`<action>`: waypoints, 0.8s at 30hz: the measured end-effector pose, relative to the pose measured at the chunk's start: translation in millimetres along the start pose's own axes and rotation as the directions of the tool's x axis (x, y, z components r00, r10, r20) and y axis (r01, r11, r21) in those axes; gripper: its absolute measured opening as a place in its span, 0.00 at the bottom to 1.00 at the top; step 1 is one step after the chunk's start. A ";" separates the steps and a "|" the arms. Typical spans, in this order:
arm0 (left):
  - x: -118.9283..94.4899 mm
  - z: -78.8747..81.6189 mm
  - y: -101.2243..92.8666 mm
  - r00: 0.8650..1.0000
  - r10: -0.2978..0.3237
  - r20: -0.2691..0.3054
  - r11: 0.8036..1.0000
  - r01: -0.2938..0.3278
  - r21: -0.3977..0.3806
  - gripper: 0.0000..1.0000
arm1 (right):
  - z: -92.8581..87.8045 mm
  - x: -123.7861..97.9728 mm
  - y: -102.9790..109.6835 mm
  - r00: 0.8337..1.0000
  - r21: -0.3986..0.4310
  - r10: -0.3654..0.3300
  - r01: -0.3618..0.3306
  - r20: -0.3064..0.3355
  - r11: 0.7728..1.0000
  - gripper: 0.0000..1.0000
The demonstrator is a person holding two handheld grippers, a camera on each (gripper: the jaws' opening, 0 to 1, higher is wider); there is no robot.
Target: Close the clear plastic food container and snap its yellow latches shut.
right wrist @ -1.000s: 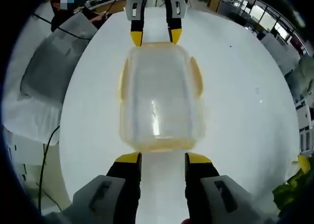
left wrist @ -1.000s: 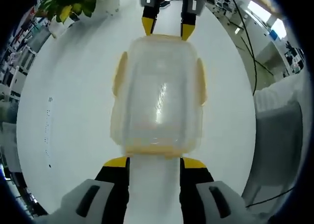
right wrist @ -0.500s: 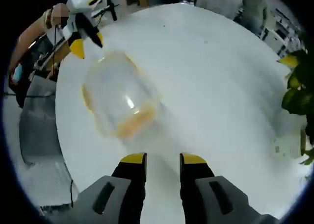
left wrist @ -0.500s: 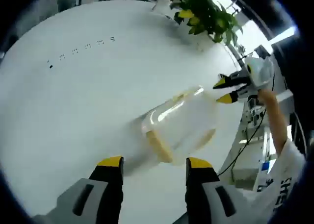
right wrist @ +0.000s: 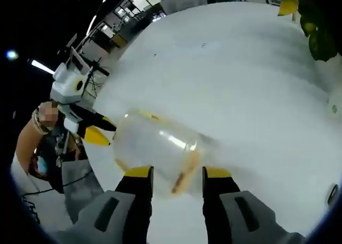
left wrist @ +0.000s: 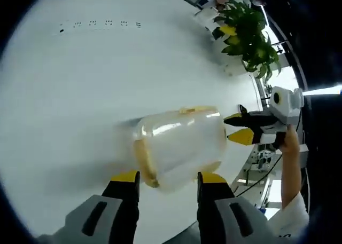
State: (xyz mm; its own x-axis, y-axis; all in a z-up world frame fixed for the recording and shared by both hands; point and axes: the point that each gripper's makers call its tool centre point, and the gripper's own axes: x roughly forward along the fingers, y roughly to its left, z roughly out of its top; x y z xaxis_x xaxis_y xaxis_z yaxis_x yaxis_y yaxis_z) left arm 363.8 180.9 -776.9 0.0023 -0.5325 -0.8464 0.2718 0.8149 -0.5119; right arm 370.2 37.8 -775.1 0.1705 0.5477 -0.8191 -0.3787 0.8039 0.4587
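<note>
Two claws face one clear food container from opposite ends on a white round worktop.

Left gripper view, near to far: the left claw stands with its yellow-tipped jaws parted, holding nothing. The container's near end, with a yellow latch, lies just ahead of the tips and partly between them; contact cannot be confirmed. The container lies across the worktop with its lid in place. A second yellow latch shows on its upper edge. At the far end, the right claw points at the container with its jaws apart, the tips just beside the container's end. A hand grips that tool. Beyond, a green potted plant stands at the worktop edge.

Right gripper view, near to far: the right claw stands parted, gripping nothing, with the container just ahead and its near yellow rim between the tips. The left claw sits at the far end, jaws apart, held by a hand. Whether the latches are snapped down cannot be told.
</note>
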 end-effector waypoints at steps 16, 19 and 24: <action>-3.7 5.6 13.0 0.993 0.118 -0.001 0.982 -0.116 0.148 0.35 | 1.6 5.6 -5.2 0.998 -0.045 -0.027 0.024 -0.060 0.999 0.26; -5.6 11.1 11.2 0.992 0.123 0.021 0.978 -0.124 0.166 0.32 | 1.5 5.5 -5.0 0.997 -0.045 -0.028 0.026 -0.066 0.999 0.25; 0.1 12.0 6.2 0.993 0.119 0.004 0.975 -0.118 0.188 0.23 | 2.1 3.9 -5.8 0.998 -0.043 -0.028 0.025 -0.063 0.999 0.23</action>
State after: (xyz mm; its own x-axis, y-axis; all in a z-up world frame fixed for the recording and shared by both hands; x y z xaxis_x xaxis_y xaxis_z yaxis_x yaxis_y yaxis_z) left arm 377.0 183.2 -778.4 0.0387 -0.4325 -0.9008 0.4460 0.8142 -0.3717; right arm 375.0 35.8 -780.3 0.1239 0.5093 -0.8516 -0.4132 0.8067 0.4224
